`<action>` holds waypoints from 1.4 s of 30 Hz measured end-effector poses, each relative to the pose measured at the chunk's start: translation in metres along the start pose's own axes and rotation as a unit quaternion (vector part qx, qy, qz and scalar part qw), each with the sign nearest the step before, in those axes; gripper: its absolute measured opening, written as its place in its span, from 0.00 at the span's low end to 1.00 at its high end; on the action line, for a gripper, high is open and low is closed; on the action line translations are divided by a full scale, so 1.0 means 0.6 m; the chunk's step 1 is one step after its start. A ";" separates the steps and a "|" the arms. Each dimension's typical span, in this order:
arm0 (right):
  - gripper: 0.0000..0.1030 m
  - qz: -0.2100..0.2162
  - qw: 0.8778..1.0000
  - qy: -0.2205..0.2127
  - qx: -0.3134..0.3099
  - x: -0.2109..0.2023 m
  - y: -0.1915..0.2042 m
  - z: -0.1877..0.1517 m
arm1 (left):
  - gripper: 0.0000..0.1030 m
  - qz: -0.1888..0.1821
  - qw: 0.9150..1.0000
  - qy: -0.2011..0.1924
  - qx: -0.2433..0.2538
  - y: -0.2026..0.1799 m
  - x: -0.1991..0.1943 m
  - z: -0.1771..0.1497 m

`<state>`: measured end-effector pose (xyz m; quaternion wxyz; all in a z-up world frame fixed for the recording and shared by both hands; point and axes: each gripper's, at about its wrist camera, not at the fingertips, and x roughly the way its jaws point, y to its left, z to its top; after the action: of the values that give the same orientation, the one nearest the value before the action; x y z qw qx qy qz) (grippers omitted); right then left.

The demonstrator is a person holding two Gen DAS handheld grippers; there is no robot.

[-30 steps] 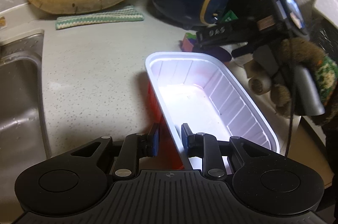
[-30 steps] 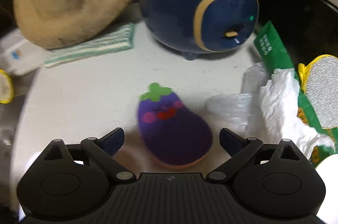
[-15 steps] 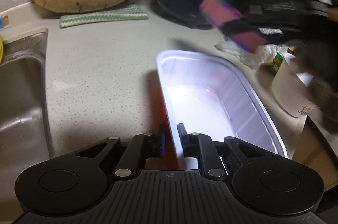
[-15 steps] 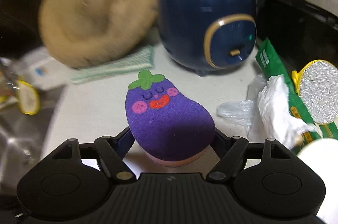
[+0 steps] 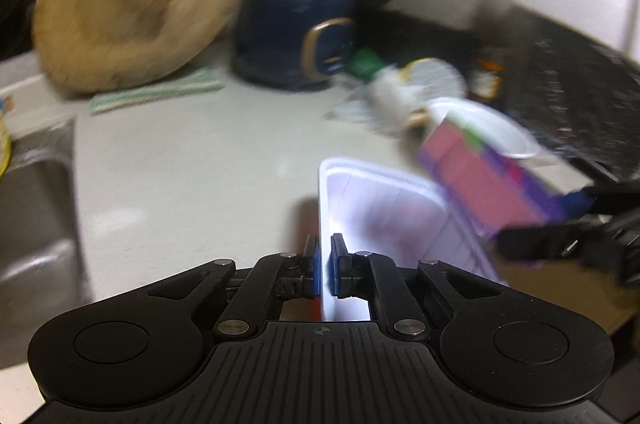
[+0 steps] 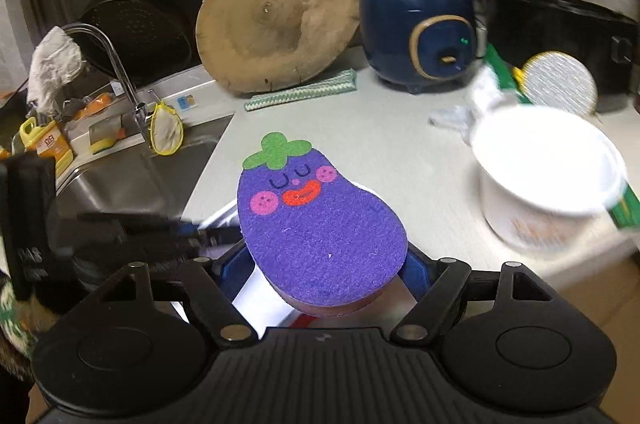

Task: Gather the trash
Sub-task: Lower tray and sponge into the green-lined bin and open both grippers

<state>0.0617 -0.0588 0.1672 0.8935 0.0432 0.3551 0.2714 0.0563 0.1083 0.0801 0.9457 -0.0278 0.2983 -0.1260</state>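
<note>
My left gripper [image 5: 325, 264] is shut on the near rim of a white plastic tray [image 5: 384, 199] with a red outside, on the pale counter. My right gripper [image 6: 326, 264] is shut on a purple eggplant-shaped sponge [image 6: 316, 228] with a pink underside. In the left wrist view the sponge [image 5: 484, 183] is held above the tray's right rim. The left gripper shows at the left of the right wrist view [image 6: 200, 234], with part of the tray [image 6: 260, 298] under the sponge. Crumpled white plastic and a green wrapper [image 5: 376, 83] lie on the counter behind the tray.
A white paper cup [image 6: 548, 179] stands to the right. A blue rice cooker [image 6: 420, 31], a round wooden board [image 6: 276, 15] and a striped cloth [image 6: 304, 89] are at the back. A steel sink [image 6: 132, 175] with a tap lies left. A round scrubber [image 6: 560, 83] lies far right.
My right gripper closed on the eggplant sponge, lifted it off the counter and carried it back over the tray. My left gripper kept its hold on the tray rim.
</note>
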 end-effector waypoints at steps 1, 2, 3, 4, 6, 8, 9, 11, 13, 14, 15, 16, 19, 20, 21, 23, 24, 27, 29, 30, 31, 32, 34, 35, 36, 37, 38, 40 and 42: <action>0.75 -0.003 1.000 -0.002 0.005 -0.014 -0.012 -0.017 | 0.09 -0.013 1.000 -0.006 0.011 -0.019 -0.007 -0.004; 0.75 -0.011 1.000 -0.003 0.012 -0.028 -0.025 -0.038 | 0.09 -0.027 0.999 -0.008 0.023 -0.039 -0.011 -0.010; 0.75 -0.021 1.000 -0.004 0.018 -0.041 -0.038 -0.061 | 0.10 -0.041 0.999 -0.008 0.033 -0.059 -0.012 -0.016; 0.75 -0.035 0.999 -0.005 0.026 -0.053 -0.053 -0.083 | 0.11 -0.053 0.998 -0.006 0.044 -0.080 -0.010 -0.022; 0.75 -0.065 0.997 -0.011 0.045 -0.079 -0.085 -0.128 | 0.11 -0.087 0.994 0.008 0.068 -0.123 0.005 -0.037; 0.75 -0.095 0.993 -0.025 0.071 -0.108 -0.123 -0.170 | 0.10 -0.123 0.988 0.032 0.087 -0.165 0.031 -0.054; 0.75 -0.110 0.990 -0.033 0.084 -0.123 -0.142 -0.188 | 0.10 -0.142 0.984 0.048 0.092 -0.185 0.050 -0.063; 0.75 -0.138 0.983 -0.047 0.113 -0.148 -0.183 -0.222 | 0.10 -0.171 0.976 0.085 0.102 -0.222 0.098 -0.083; 0.75 -0.174 0.973 -0.055 0.139 -0.166 -0.226 -0.256 | 0.10 -0.188 0.968 0.128 0.109 -0.259 0.154 -0.113; 0.75 -0.193 0.968 -0.057 0.150 -0.170 -0.248 -0.274 | 0.10 -0.191 0.963 0.153 0.109 -0.274 0.191 -0.129; 0.75 -0.208 0.963 -0.056 0.161 -0.171 -0.267 -0.291 | 0.10 -0.191 0.960 0.176 0.108 -0.286 0.228 -0.146; 0.75 -0.222 0.958 -0.054 0.172 -0.169 -0.288 -0.308 | 0.10 -0.190 0.956 0.197 0.108 -0.298 0.262 -0.165; 0.75 -0.240 0.948 -0.037 0.204 -0.155 -0.344 -0.361 | 0.10 -0.178 0.946 0.255 0.097 -0.313 0.378 -0.225; 0.75 -0.242 0.946 -0.028 0.213 -0.145 -0.360 -0.377 | 0.10 -0.173 0.943 0.271 0.087 -0.316 0.417 -0.247; 0.75 -0.245 0.944 -0.017 0.219 -0.132 -0.376 -0.392 | 0.10 -0.169 0.942 0.280 0.077 -0.318 0.448 -0.268; 0.75 -0.258 0.940 0.005 0.225 -0.104 -0.401 -0.417 | 0.11 -0.159 0.943 0.287 0.060 -0.322 0.515 -0.307; 0.75 -0.266 0.937 0.016 0.227 -0.089 -0.413 -0.427 | 0.11 -0.158 0.942 0.292 0.057 -0.324 0.557 -0.330; 0.75 -0.271 0.931 0.047 0.238 -0.044 -0.443 -0.451 | 0.19 -0.162 0.937 0.308 0.015 -0.309 0.651 -0.393; 0.75 -0.265 0.929 0.070 0.248 -0.013 -0.459 -0.462 | 0.19 -0.147 0.935 0.322 -0.008 -0.301 0.685 -0.422; 0.75 -0.263 0.929 0.080 0.249 0.001 -0.467 -0.466 | 0.19 -0.145 0.935 0.324 -0.015 -0.297 0.692 -0.429; 0.75 -0.261 0.928 0.090 0.249 0.015 -0.473 -0.470 | 0.19 -0.147 0.935 0.323 -0.019 -0.293 0.691 -0.431; 0.75 -0.260 0.928 0.099 0.248 0.028 -0.477 -0.475 | 0.19 -0.153 0.935 0.319 -0.021 -0.288 0.684 -0.428; 0.75 -0.255 0.928 0.115 0.246 0.055 -0.472 -0.485 | 0.19 -0.158 0.938 0.308 -0.014 -0.279 0.656 -0.412; 0.75 -0.251 0.928 0.122 0.246 0.073 -0.473 -0.485 | 0.19 -0.152 0.942 0.299 -0.003 -0.275 0.637 -0.401; 0.75 -0.246 0.928 0.128 0.248 0.091 -0.474 -0.483 | 0.19 -0.140 0.947 0.289 0.008 -0.273 0.619 -0.388; 0.75 -0.240 0.928 0.133 0.251 0.108 -0.476 -0.485 | 0.19 -0.126 0.952 0.279 0.016 -0.270 0.601 -0.376; 0.75 -0.233 0.928 0.138 0.257 0.125 -0.478 -0.488 | 0.19 -0.115 0.955 0.271 0.017 -0.266 0.587 -0.364; 0.75 -0.225 0.926 0.146 0.265 0.163 -0.479 -0.490 | 0.19 -0.116 0.958 0.261 0.003 -0.255 0.560 -0.350; 0.76 -0.226 0.923 0.158 0.268 0.205 -0.480 -0.496 | 0.19 -0.120 0.958 0.261 -0.012 -0.241 0.540 -0.342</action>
<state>0.0704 -0.2741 -0.2072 0.8185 0.1566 0.5513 -0.0402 0.1628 -0.1095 -0.2502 0.8125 -0.0410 0.5308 -0.2375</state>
